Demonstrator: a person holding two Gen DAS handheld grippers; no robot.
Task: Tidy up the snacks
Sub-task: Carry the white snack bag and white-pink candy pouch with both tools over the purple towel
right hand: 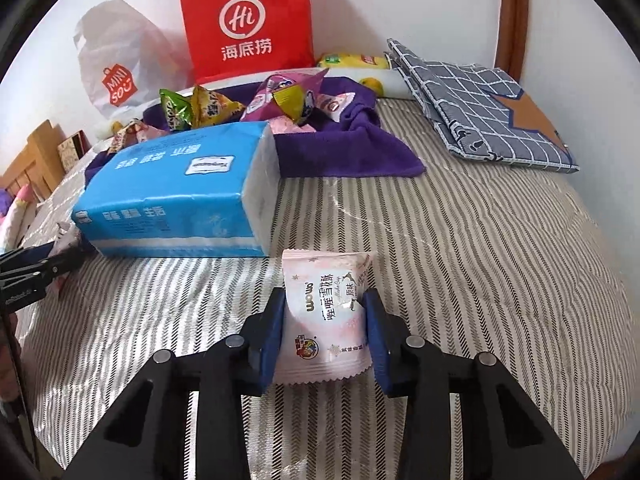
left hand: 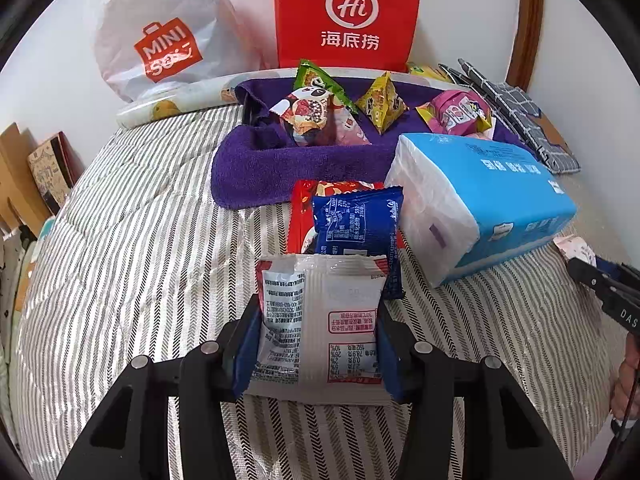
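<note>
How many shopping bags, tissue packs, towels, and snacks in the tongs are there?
Shopping bags: 2 (red bag, white bag)
Tissue packs: 1 (blue tissue pack)
Towels: 1 (purple towel)
Snacks in tongs: 2 (white packet in left tongs, pink packet in right tongs)
Total: 6

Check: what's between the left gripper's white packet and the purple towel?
Left wrist view: a blue snack packet overlapping a red one, between the white packet and purple towel.
</note>
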